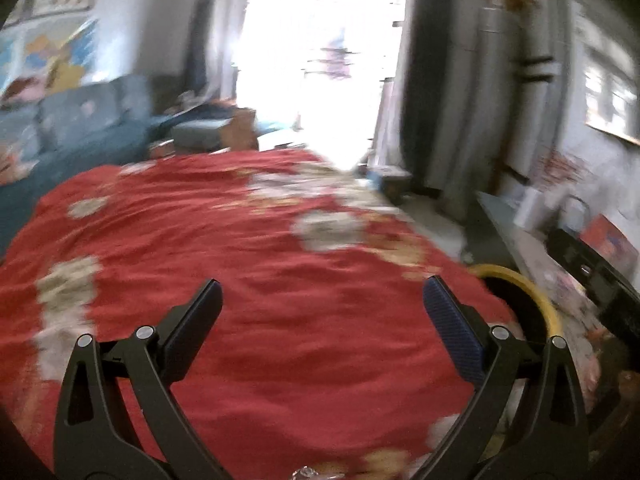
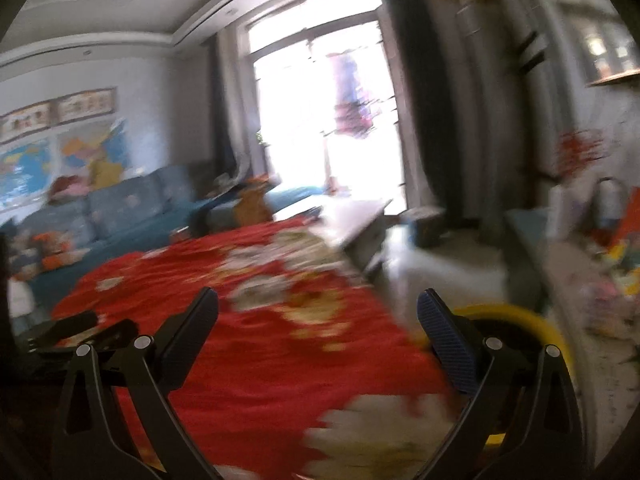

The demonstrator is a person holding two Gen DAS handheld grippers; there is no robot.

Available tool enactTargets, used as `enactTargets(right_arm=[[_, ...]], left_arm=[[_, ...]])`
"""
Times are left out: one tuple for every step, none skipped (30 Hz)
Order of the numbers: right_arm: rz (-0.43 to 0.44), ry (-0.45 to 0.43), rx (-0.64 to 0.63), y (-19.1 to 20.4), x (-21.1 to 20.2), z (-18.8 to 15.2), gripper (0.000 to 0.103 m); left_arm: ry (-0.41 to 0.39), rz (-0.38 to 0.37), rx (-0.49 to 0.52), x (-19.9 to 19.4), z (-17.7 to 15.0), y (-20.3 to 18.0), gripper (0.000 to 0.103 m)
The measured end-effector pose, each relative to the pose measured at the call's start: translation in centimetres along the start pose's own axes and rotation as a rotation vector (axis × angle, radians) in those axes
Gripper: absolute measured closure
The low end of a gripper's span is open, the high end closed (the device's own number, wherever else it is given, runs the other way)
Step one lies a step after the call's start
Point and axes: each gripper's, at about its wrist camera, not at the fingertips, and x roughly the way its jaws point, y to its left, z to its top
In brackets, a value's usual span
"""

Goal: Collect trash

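Note:
Both views are blurred by motion. My left gripper (image 1: 322, 292) is open over a red flowered cloth (image 1: 240, 260) with nothing between its fingers. My right gripper (image 2: 318, 300) is open too, above the same red cloth (image 2: 260, 340). A yellow-rimmed black bin (image 1: 528, 300) stands off the cloth's right edge, beside the left gripper's right finger; in the right wrist view the bin (image 2: 532, 320) lies behind the right finger. The left gripper's black fingers (image 2: 80, 330) show at the left of the right wrist view. A small shiny clear scrap (image 1: 306, 472) peeks in at the bottom edge.
A blue sofa (image 1: 80, 128) runs along the left wall under maps. A bright glass door (image 1: 320, 60) is straight ahead with dark curtains (image 1: 424, 80). A cluttered counter (image 2: 592, 280) with bottles lines the right side. Grey floor (image 2: 440, 264) lies between cloth and counter.

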Motion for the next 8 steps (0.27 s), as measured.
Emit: enactTargets(right_arm=[[0.037,0.028,-0.011,1.5,0.8,0.4,0.006],[0.095,0.063,-0.03,3.6,1.8,0.8,0.006],[0.157,0.1,-0.053,5.9,2.9,1.1,0.006],[0.231,0.142,-0.085,9.3,4.2,1.3,0.006],[0.306,0.181,-0.115,12.7,5.4,1.2,0.006],[0.363,0.22,-0.135,15.3,6.4,0.9,0.006],[0.434,0.302,-0.158,19.2,8.0,0.2,0.006],[0.48,0.377,-0.17,22.5,9.5,-0.6,0.006]], left_arm=[[0.001,0.039,-0.021,-0.2,0.3,1.7,0.011],[0.002,0.13,-0.069,-0.4,0.8,5.5,0.011],[0.008,0.19,-0.112,-0.6,1.0,8.3,0.011],[0.012,0.233,-0.157,-0.9,1.1,10.9,0.011],[0.022,0.295,-0.209,-1.2,1.0,14.5,0.011],[0.044,0.387,-0.259,-1.4,0.7,18.3,0.011],[0.067,0.441,-0.308,-1.7,0.2,21.8,0.011],[0.089,0.461,-0.335,-1.6,-0.3,24.1,0.011]])
